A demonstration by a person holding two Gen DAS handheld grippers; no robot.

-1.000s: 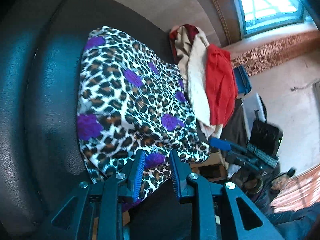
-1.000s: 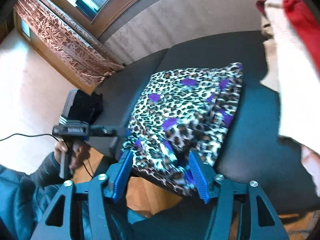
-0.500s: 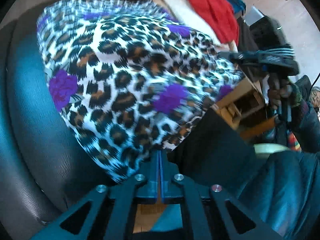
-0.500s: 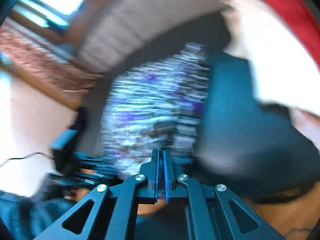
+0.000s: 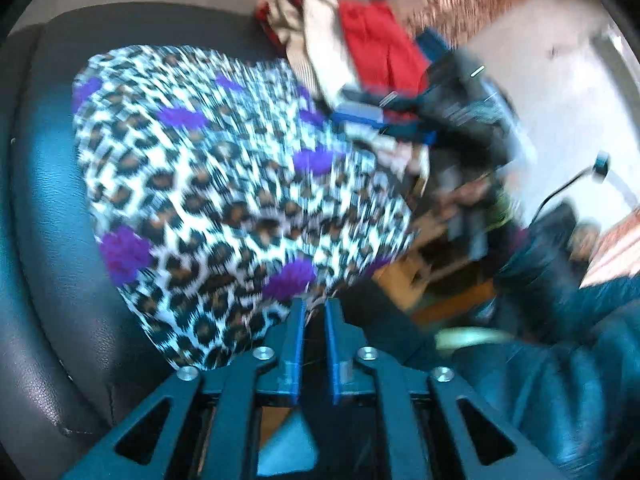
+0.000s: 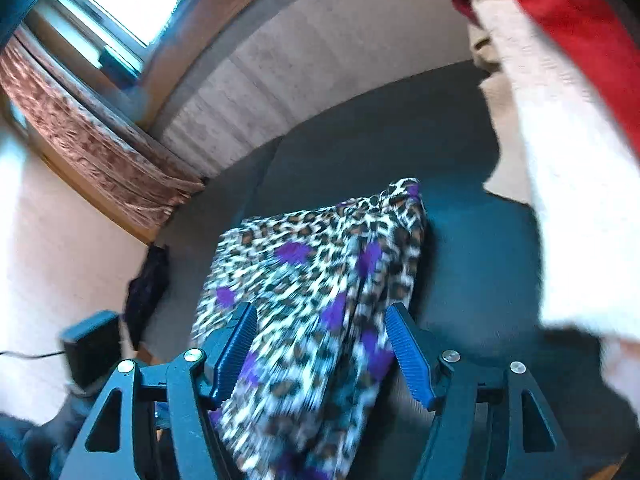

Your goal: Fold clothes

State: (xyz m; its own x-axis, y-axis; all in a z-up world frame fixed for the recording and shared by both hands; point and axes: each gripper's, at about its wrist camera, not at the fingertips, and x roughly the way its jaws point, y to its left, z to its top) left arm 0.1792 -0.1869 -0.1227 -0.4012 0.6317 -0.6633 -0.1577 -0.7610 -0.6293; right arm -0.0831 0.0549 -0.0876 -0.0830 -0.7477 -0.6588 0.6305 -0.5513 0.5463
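Leopard-print garment point(image 5: 224, 184) with purple blotches, rumpled on a dark sofa point(image 5: 44, 216); left gripper point(image 5: 315, 312) slightly parted at its hem, right gripper point(image 6: 320, 320) spread wide; only the right view shows a window point(image 6: 120, 4).

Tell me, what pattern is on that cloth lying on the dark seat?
Leopard print with purple blotches on the leopard-print cloth, clearest in the left wrist view.

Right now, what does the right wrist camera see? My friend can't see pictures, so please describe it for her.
The right gripper is open, its blue fingers on either side of a leopard-print cloth with purple spots lying on a dark couch seat. White and red clothes are piled at the right, and a window is at the upper left.
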